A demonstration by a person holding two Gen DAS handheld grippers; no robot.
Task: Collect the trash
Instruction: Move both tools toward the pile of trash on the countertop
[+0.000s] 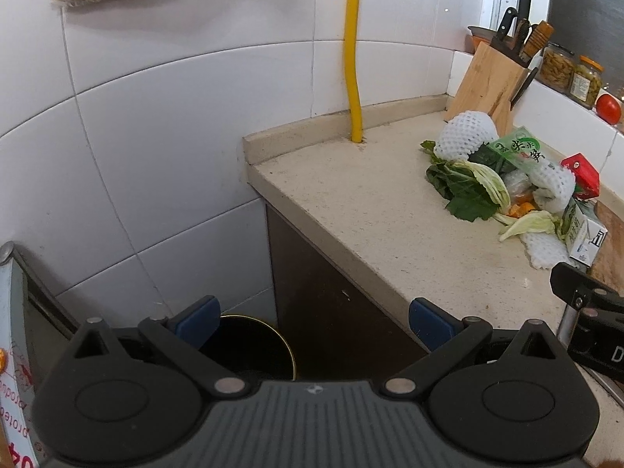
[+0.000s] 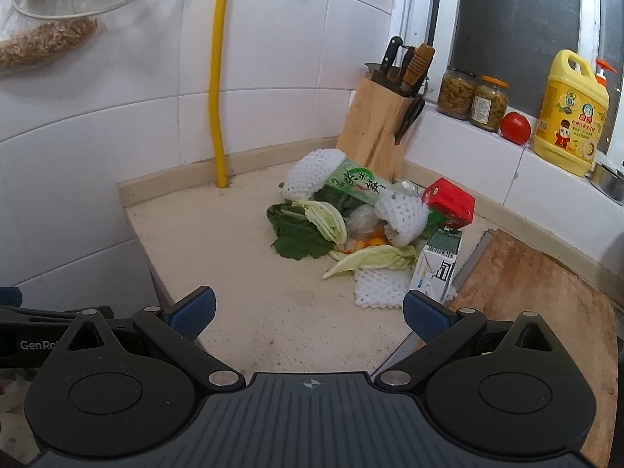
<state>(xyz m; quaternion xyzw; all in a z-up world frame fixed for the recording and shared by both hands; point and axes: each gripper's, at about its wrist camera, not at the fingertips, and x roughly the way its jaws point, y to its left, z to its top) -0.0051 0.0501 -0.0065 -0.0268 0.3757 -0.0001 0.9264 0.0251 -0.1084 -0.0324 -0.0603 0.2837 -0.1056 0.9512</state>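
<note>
Blue-padded fingers [image 2: 425, 316] on the right gripper [image 2: 308, 312] stand wide apart with nothing between them, hovering over the near part of the bench [image 2: 234, 273]. Straight ahead of them and slightly toward the right finger lies the trash pile [image 2: 366, 230]: white foam fruit nets [image 2: 312, 173], wilted cabbage and spinach leaves [image 2: 308, 230], orange peel, a green packet [image 2: 358, 183], a red carton [image 2: 448, 199] and a small white-and-green carton [image 2: 436, 265] that sits just beyond the right fingertip. The nearest flat net [image 2: 380, 284] rests beside that carton, its long side running roughly across the fingers' line.

On the left gripper [image 1: 312, 319] the fingers are likewise spread and empty, aimed past the bench's left end toward the tiled wall; below and between them shows the dark round mouth of a bin [image 1: 253, 343] on the floor. From these fingers the pile lies well off to the right, so the right hand looks the nearer one for the pick, and the left side the closer route to the bin.

Legible writing is scarce: "GenRo" on the left gripper's body as seen from the right wrist view, and Chinese characters on the green packet and on the yellow detergent bottle [image 2: 569, 113] on the sill, too small to read. A cutting board [image 2: 538, 292] lies right of the pile.
</note>
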